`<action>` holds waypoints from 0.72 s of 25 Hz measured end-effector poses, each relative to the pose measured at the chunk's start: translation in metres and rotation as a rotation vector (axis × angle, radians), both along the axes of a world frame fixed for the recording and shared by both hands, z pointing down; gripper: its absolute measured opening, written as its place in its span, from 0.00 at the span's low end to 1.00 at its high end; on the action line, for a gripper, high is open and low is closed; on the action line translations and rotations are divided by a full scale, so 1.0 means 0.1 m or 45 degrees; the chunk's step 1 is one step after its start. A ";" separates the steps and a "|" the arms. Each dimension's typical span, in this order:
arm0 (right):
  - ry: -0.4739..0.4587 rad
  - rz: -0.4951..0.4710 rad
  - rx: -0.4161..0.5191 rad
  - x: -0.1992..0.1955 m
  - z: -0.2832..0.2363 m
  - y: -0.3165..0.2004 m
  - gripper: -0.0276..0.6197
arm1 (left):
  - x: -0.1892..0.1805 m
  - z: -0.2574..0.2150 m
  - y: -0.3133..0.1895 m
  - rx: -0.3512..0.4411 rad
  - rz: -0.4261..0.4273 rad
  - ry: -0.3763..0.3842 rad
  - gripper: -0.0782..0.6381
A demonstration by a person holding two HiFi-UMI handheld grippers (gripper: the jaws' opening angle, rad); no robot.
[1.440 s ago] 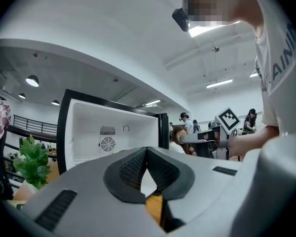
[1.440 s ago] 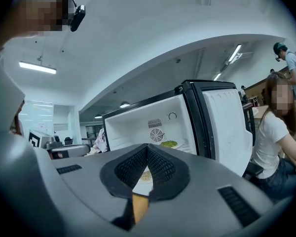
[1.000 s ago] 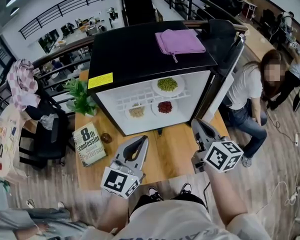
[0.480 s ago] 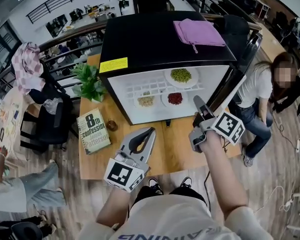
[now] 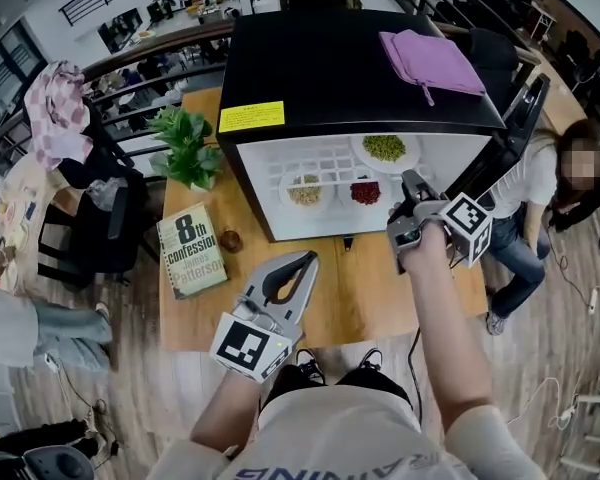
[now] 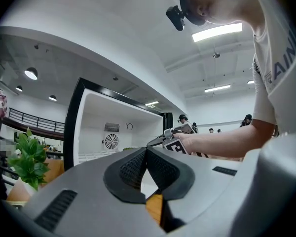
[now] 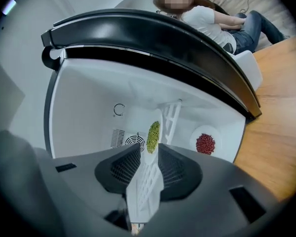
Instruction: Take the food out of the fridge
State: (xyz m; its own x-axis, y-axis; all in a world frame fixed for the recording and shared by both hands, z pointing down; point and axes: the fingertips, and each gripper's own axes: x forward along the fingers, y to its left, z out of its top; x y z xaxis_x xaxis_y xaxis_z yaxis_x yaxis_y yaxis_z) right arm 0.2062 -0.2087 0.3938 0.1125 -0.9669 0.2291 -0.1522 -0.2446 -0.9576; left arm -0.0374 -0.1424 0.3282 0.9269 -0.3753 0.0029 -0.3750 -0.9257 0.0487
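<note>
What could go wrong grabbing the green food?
The right tool, whose jaws have just been opening, has the wire shelf lined up in its gap; it might grab the shelf rather than the green food plate. Tilting that plate could spill food onto the red food plate below.

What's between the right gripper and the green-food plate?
Only the white fridge shelf, edge-on in the right gripper view. It runs between the right gripper's jaws, which have just been opening, to the green-food plate.
</note>
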 end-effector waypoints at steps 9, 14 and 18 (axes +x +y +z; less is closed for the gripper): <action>-0.031 0.052 -0.056 0.09 0.16 -0.16 0.20 | -0.05 0.05 -0.09 -0.019 -0.001 0.010 0.12; -0.028 0.058 -0.069 0.12 0.17 -0.21 0.20 | -0.11 0.09 -0.14 -0.026 -0.014 -0.003 0.12; -0.044 0.070 -0.071 0.14 0.16 -0.25 0.20 | -0.14 0.09 -0.18 -0.035 -0.023 -0.001 0.12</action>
State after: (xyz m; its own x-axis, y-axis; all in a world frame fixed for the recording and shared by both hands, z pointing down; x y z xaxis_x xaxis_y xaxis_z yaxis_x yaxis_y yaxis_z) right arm 0.2205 -0.2336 0.4094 0.1558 -0.9452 0.2870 -0.1039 -0.3046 -0.9468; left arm -0.0512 -0.1603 0.3373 0.9199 -0.3919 0.0137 -0.3918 -0.9171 0.0736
